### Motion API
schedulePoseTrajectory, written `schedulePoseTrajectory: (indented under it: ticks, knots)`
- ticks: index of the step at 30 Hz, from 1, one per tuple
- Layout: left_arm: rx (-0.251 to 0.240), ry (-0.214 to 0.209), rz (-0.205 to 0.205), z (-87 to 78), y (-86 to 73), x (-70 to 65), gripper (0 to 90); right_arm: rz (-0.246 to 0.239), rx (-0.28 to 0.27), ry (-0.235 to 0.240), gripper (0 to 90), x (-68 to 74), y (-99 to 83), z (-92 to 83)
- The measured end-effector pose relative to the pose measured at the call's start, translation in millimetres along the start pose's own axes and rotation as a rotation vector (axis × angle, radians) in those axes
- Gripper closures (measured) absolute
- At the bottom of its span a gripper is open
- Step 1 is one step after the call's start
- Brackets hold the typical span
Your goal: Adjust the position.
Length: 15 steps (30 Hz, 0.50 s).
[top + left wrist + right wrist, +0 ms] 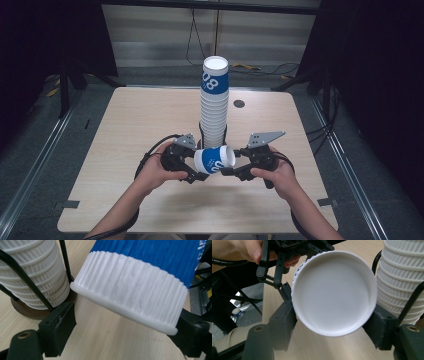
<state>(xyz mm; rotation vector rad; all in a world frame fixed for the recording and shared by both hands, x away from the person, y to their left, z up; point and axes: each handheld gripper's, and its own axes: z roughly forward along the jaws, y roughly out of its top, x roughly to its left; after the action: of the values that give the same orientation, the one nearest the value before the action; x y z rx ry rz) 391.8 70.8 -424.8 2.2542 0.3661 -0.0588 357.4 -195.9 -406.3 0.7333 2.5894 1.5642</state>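
Cup [215, 160]: one, lying level above surface [130, 125], mouth toward right tool [226, 171], clamped on it; left tool [201, 175] jaws apart; one cup stack [215, 100].

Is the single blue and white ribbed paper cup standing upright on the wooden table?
No, the blue and white ribbed paper cup lies on its side in the air between the two grippers, above the wooden table.
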Motion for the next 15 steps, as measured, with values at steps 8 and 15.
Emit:
schedulePoseTrajectory:
  ticks: [8,15]
  knots:
    - [-0.006,0.003,0.016,1.2,0.6,-0.3,13.8,0.001,0.004,0.003,30.5,-0.4,-0.6,1.0]
    - [0.02,0.01,0.044,0.5,4.2,0.3,11.7,0.004,0.011,0.01,30.5,-0.9,0.0,1.8]
